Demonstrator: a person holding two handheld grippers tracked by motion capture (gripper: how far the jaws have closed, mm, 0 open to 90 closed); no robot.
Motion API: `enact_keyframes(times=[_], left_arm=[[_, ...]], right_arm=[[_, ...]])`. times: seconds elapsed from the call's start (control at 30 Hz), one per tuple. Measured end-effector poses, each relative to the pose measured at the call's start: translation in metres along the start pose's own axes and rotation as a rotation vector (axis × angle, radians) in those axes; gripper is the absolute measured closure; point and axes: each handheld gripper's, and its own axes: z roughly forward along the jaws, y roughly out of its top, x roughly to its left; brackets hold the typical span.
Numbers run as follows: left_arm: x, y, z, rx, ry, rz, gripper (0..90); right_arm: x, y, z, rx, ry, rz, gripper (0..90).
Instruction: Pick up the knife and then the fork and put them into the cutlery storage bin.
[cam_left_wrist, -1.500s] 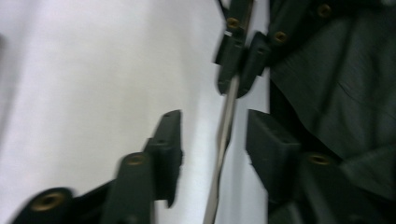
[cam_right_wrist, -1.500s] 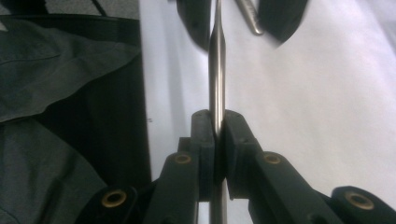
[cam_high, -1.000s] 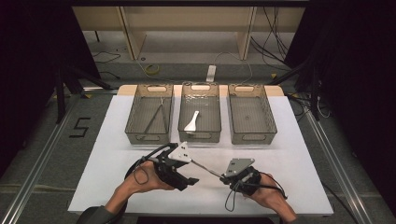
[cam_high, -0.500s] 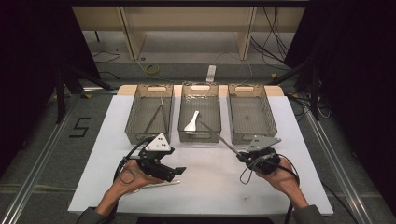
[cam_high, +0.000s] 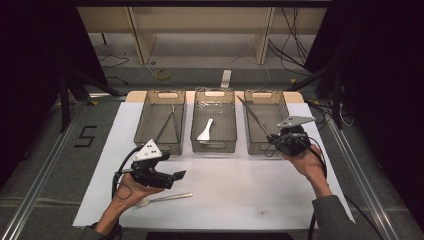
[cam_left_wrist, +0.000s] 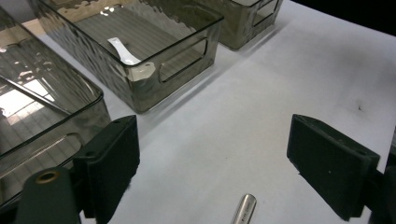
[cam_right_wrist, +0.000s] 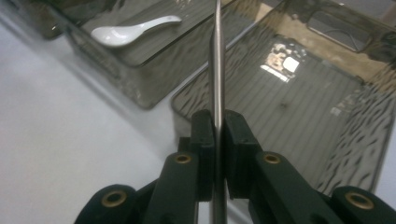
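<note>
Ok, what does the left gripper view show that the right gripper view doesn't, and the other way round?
Left gripper view: the left tool, whose jaws have just been opening, stands wide with nothing between its pads. It sits above a metal handle end lying on the white table.
Right gripper view: the right tool is shut on a thin metal utensil, over the right-hand bin.
Shared: the white spoon in the middle bin, and the table.

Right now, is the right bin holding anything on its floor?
No: in the right gripper view the right bin has a bare ribbed floor; the knife is above it.
</note>
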Motion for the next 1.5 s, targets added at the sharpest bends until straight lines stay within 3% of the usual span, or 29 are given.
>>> enact_keyframes(times=[0.2,0.37,0.47,0.63,1.1,1.37,1.5], left_arm=[[0.003,-0.006,-0.003,0.002,0.005,-0.022,15.9],[0.005,-0.008,-0.004,0.005,0.022,-0.032,15.7],[0.005,-0.009,-0.005,0.004,0.029,-0.032,15.4],[0.005,-0.011,-0.006,0.019,0.037,-0.032,15.4],[0.005,-0.012,-0.005,0.036,0.043,-0.025,15.4],[0.004,-0.012,-0.005,0.050,0.039,-0.018,15.4],[0.004,-0.012,-0.005,0.051,0.038,-0.017,15.4]], right_arm=[[-0.015,0.017,0.009,0.016,-0.022,0.062,84.5],[-0.022,0.029,0.018,0.032,-0.038,0.076,84.5],[-0.026,0.034,0.026,0.047,-0.048,0.109,84.4],[-0.033,0.031,0.041,0.087,-0.080,0.162,84.4],[-0.042,0.026,0.064,0.163,-0.134,0.232,84.3],[-0.042,0.025,0.072,0.189,-0.147,0.243,84.1],[-0.044,0.023,0.078,0.209,-0.122,0.274,82.7]])
